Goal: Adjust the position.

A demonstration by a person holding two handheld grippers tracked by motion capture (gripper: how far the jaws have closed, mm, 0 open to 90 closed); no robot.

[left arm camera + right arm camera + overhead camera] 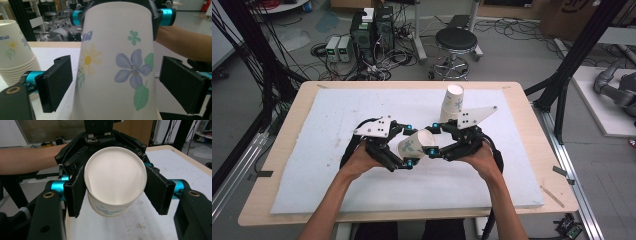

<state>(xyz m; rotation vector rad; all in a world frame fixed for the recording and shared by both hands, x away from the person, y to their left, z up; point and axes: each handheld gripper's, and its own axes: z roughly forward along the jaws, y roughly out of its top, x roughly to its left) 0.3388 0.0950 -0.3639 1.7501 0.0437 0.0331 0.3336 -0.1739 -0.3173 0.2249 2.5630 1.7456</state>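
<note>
Between both hands, paper cup (414, 143) pinched by right tool (435, 140); left tool (409, 145) spread; cup stack (452, 104) behind

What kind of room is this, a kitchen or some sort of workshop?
Probably a robotics lab or workshop: computer towers with tangled cables on the floor, a rolling stool, and a padded table inside a black metal frame.

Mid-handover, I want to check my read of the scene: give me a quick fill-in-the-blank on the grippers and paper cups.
1. The right gripper is ___ on the white flowered paper cup.
2. The left gripper has its jaws ___, clear of that cup's sides.
3. The stack of matching paper cups stands upside down on the ___ foam mat.
Missing words: shut; open; white
</note>
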